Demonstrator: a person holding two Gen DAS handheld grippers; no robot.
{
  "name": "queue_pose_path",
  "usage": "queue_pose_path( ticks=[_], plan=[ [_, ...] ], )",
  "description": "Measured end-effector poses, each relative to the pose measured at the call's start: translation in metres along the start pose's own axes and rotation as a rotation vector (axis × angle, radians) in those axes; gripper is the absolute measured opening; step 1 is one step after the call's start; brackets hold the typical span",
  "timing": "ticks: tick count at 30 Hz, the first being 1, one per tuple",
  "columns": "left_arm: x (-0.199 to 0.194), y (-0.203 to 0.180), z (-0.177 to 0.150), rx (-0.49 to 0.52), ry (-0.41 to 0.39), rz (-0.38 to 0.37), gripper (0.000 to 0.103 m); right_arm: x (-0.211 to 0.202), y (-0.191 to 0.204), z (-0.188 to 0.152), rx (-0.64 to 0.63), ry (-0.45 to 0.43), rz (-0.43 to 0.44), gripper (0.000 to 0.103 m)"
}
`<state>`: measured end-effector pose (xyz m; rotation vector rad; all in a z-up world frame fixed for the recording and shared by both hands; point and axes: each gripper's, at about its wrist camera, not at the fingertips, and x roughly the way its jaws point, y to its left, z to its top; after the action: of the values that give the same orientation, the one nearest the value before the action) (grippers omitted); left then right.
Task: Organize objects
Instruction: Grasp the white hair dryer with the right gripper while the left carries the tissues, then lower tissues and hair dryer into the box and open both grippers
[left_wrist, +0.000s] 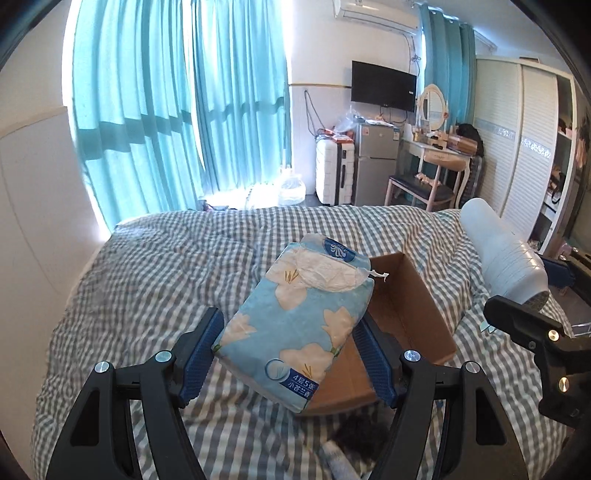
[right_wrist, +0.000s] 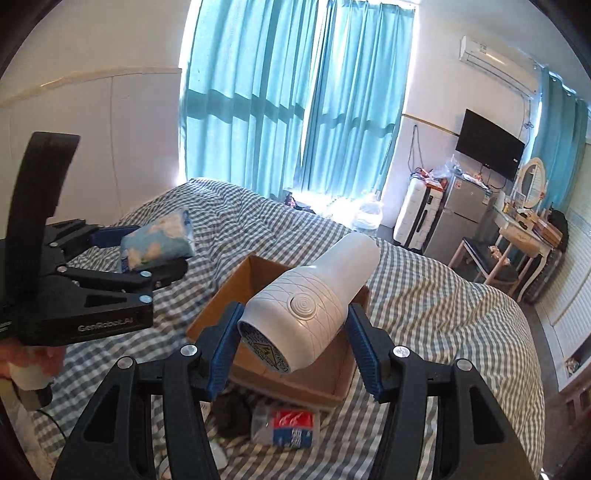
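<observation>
The soft blue tissue pack printed with pale flowers (left_wrist: 295, 328) is clamped between the blue-padded fingers (left_wrist: 201, 354) of the left gripper (left_wrist: 291, 354), held tilted in the air above the near end of the open brown cardboard box (left_wrist: 410, 306); torn white wrapping shows at its far end. In the right wrist view the same pack (right_wrist: 159, 240) sits in the left gripper (right_wrist: 147, 254) to the left of the box (right_wrist: 258, 284). The right gripper (right_wrist: 291, 354) holds a white plastic hair dryer body (right_wrist: 314, 306) across its rear, fingers (right_wrist: 225, 350) pressed on both sides, nozzle pointing up and away over the box. From the left wrist view the dryer (left_wrist: 502, 251) rises at the right edge.

Below the right gripper, on the bed's grey-and-white checked cover (right_wrist: 424, 295), lie a dark fuzzy item (right_wrist: 232, 410) and a small clear packet with a red and blue label (right_wrist: 286, 428), just beside the box's near wall. The box rests on the bed.

Beyond the bed hang teal curtains (left_wrist: 177, 110). Farther right stand a white suitcase (left_wrist: 332, 173), a silver fridge (left_wrist: 375, 162) and a white dressing table with an oval mirror (left_wrist: 439, 144).
</observation>
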<state>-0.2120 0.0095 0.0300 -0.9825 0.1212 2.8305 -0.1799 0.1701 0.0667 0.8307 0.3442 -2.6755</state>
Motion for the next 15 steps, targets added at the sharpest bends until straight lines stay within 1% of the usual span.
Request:
queue_pose_path(
  ticks=[4, 9, 13, 15],
  plan=[
    [0.047, -0.003, 0.01, 0.002, 0.052, -0.004, 0.073, 0.043, -0.014, 0.011, 0.009, 0.035, 0.039, 0.057],
    [0.111, -0.004, 0.003, 0.003, 0.128, -0.022, 0.073, 0.109, -0.027, 0.002, 0.004, 0.117, 0.075, 0.057],
    [0.136, -0.017, -0.002, 0.053, 0.132, -0.03, 0.073, 0.144, -0.032, -0.014, -0.012, 0.16, 0.1, 0.057],
    [0.148, -0.024, -0.006, 0.084, 0.152, -0.034, 0.073, 0.157, -0.029, -0.022, -0.027, 0.181, 0.104, 0.057]
  ],
)
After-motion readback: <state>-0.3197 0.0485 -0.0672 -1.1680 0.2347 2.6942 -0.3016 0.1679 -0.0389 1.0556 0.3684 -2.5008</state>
